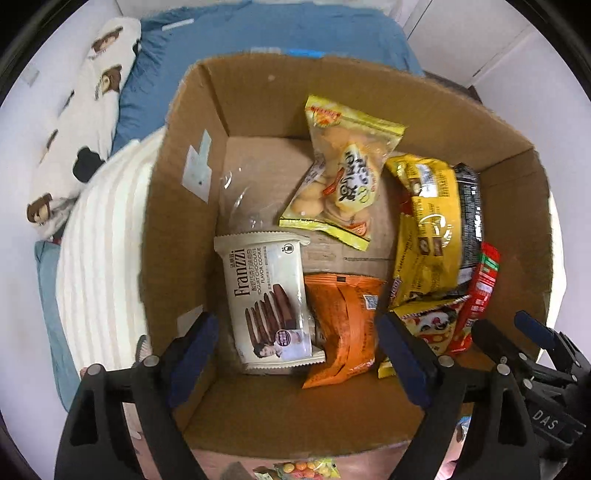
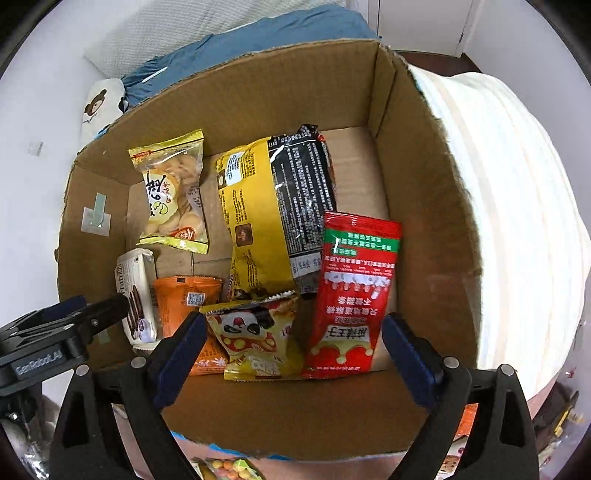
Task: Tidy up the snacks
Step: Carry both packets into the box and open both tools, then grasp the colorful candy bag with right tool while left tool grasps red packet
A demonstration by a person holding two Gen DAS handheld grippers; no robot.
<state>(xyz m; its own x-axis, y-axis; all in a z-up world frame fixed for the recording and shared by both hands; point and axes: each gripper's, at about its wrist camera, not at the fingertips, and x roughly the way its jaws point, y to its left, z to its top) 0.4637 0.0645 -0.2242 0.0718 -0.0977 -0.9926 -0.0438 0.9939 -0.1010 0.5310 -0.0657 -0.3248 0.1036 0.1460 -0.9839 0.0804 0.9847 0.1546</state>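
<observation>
Cardboard box [image 1: 192, 155], open-topped, four walls upright; bare floor of the box shows at the far left and the far right corner, with room there between packets and walls.

Left gripper [image 1: 295, 354]: we hold it above the near wall of the box, looking down, jaws apart and gripping nothing. Right gripper [image 2: 291, 354]: we hold it likewise just beside the left, jaws apart, empty.

Contents, all lying flat in the box:
- Franzzi cookie pack [image 1: 267, 299], near left, touching the orange packet [image 1: 343, 328] beside it.
- Clear biscuit bag [image 1: 343, 173] with yellow trim, far middle.
- Yellow-and-black bag [image 2: 277, 218], middle right.
- Red sachet [image 2: 354, 291], near right, overlapping the yellow-and-black bag.
- Small yellow cartoon packet [image 2: 258, 339], near middle, between the orange packet and the red sachet.

Surroundings: striped white cushion [image 2: 517, 221] against one box wall; blue bedding [image 1: 277, 33] behind; bear-print pillow [image 1: 85, 110] at far left; a colourful candy bag [image 2: 225, 469] outside the near wall.
</observation>
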